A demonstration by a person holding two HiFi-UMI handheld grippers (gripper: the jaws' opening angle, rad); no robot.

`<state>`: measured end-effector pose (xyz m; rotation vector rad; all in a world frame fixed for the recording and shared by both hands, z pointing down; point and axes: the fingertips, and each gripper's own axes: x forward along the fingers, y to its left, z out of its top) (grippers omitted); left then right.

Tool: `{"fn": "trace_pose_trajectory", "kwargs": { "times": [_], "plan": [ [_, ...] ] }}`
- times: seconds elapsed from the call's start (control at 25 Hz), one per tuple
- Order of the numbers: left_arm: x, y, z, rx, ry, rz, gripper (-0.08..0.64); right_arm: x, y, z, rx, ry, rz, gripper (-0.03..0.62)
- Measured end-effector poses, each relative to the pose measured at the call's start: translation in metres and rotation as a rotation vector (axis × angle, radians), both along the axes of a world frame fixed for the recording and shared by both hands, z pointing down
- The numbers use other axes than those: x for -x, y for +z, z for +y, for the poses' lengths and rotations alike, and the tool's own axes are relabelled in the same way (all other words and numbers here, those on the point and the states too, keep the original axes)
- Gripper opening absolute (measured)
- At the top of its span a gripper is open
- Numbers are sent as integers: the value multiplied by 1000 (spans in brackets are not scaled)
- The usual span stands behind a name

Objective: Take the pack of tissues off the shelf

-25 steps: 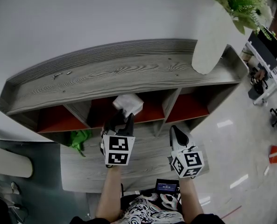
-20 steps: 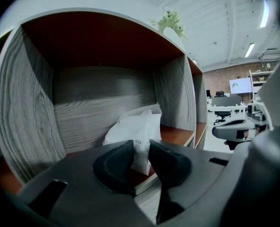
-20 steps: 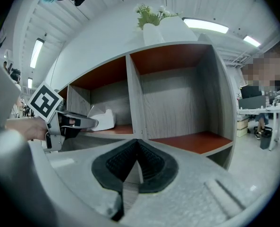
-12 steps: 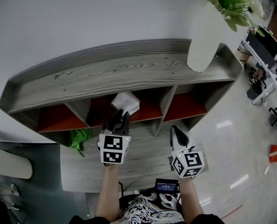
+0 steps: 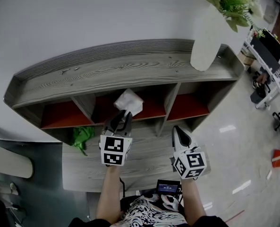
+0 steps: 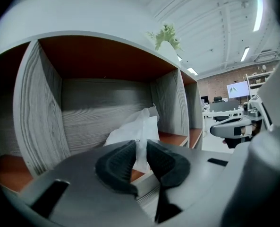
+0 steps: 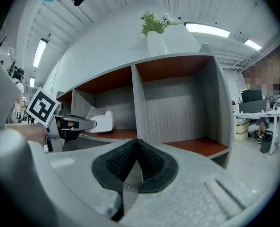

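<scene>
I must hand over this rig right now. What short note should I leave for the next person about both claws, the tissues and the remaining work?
The left claw is shut on the thin front edge of the pack of tissues.
The right claw is shut and empty, held in front of the shelf.
The pack is in the middle compartment, near its front edge.
Done: the grip is made.
Left to do: draw the pack out of the shelf. The hold seems to be on thin wrapping only, so pulling gently is probably wise.
</scene>
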<state>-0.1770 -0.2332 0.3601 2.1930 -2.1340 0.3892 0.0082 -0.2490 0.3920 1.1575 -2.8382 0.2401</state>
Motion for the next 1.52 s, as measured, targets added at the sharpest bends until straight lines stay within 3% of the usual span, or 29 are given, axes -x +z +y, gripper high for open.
{"fn": "trace_pose_trajectory", "kwargs": {
  "times": [0.28, 0.68, 0.92, 1.52],
  "plan": [
    [-6, -15, 22, -55, 2, -18, 64, -2, -5, 16, -16, -17, -5, 5],
    [-18, -15, 61, -71, 7, -11, 63, -12, -2, 46, -22, -26, -10, 5],
    [-26, -19, 84, -111, 38, 43, 63, -16, 0, 64, -28, -42, -11, 5],
    [-40, -22, 113, -127, 70, 37, 63, -22, 2, 83, -28, -54, -12, 5]
  ]
}}
